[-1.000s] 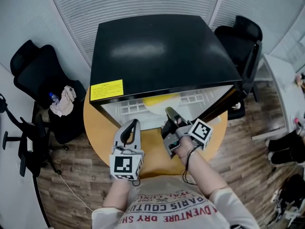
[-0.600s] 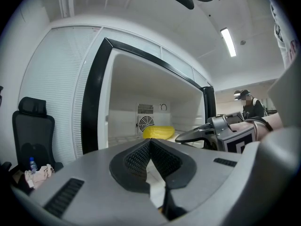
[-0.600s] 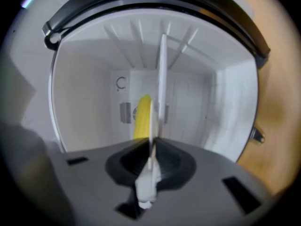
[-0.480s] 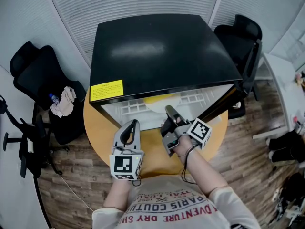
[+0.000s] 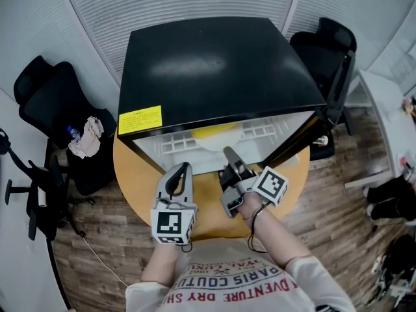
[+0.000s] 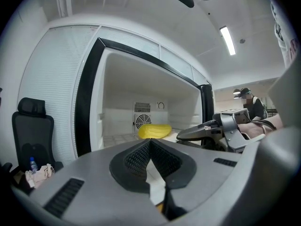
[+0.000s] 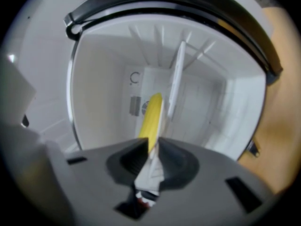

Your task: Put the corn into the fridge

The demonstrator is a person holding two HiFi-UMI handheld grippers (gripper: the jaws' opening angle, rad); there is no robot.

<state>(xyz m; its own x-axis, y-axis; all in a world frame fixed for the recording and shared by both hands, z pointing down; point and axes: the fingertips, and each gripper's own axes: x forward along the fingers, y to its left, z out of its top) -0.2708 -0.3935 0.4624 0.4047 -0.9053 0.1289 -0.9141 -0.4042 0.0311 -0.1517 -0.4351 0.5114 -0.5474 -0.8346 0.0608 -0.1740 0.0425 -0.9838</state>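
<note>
Looking down from the head camera, I see at far left a black office chair with a crumpled cloth and a small bottle on its seat. Next comes a round wooden table carrying a black mini fridge with a yellow label at its front left corner. The fridge's white interior is exposed. The corn lies inside on the white shelf, near the middle, touched by neither tool. The left gripper hovers over the table just in front of the fridge opening, its jaws closed tip to tip on nothing. Just to its right, the right gripper points into the opening, jaws drawn to a narrow slit and empty, the corn well beyond them. At far right the fridge door stands swung open, with another black chair behind it.
</note>
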